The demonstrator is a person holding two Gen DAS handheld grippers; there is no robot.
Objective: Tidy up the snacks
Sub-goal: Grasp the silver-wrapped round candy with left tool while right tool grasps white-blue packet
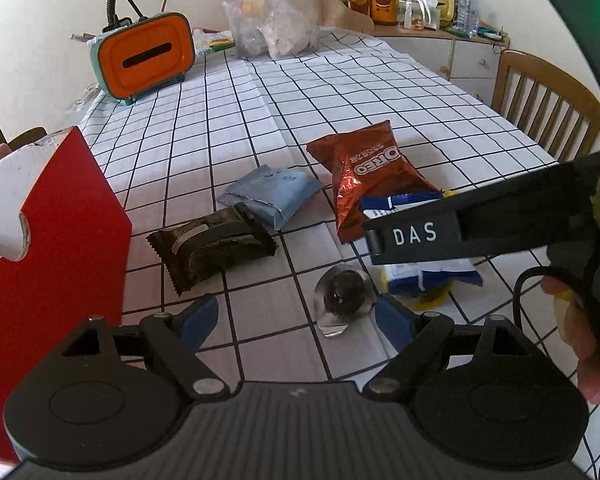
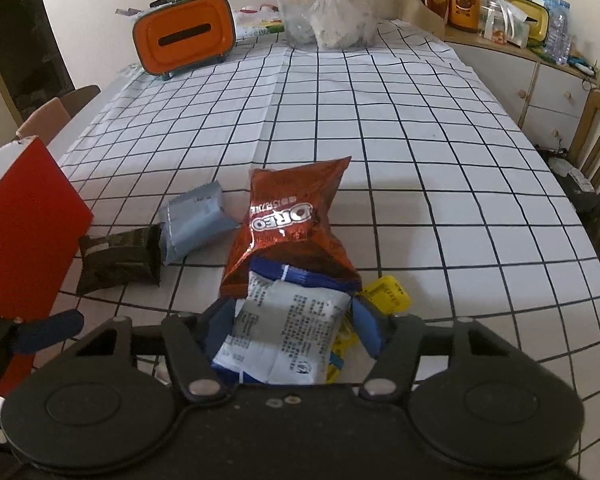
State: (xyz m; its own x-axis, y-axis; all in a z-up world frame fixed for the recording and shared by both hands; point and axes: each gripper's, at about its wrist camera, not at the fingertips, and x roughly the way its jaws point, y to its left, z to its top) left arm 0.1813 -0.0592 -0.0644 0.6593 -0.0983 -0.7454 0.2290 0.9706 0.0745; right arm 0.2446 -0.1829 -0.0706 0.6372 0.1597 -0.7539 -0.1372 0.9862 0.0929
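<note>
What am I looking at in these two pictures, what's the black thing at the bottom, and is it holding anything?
Each picture comes from a camera mounted on hand-held tongs; a person carries one in each hand. The left tongs are open, with a clear-wrapped dark round sweet on the checked tablecloth between their fingers. The right tongs straddle a blue-and-white packet; whether they grip it is unclear. Also lying there: a red Oreo bag, a grey pouch, a dark wrapped bar, and a red box at the left.

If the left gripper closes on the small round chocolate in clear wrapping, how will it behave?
The round chocolate will probably roll or squirt aside, since it looks like a ball. Its clear, glossy wrapper seems slippery, and its loose ends will likely crumple. The left gripper stands open around it, so a centred, gentle squeeze seems wise.
</note>
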